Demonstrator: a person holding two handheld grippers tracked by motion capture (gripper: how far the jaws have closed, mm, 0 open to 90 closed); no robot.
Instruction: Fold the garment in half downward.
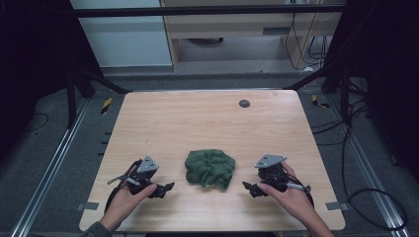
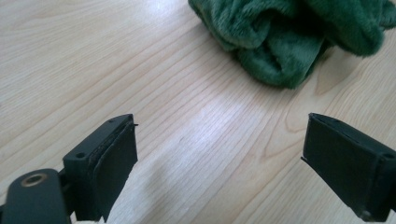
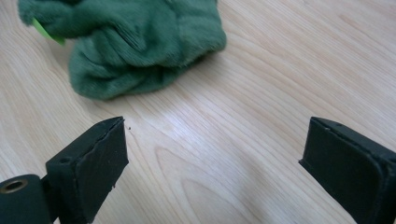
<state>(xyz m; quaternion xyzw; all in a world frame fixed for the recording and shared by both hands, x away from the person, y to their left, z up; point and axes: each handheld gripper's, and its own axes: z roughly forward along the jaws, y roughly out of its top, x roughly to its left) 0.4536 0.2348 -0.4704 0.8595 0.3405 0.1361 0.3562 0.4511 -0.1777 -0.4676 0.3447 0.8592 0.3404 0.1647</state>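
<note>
So the only thing I'm looking at here is a dark green cloth (image 1: 210, 168), a fuzzy terry kind of fabric, scrunched into a loose lump with plenty of folds. It's sitting on the near half of the wooden table (image 1: 197, 118), roughly centred side to side. From my right gripper view I can spot a little bright green tag (image 3: 46, 32) poking out of one fold.

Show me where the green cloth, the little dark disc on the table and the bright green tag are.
green cloth (image 1: 210, 168): high view, middle of the crumpled heap.
dark disc (image 1: 244, 103): high view, its centre, near the table's far edge.
bright green tag (image 3: 45, 31): right gripper view, the strip poking from the cloth's left side.
</note>
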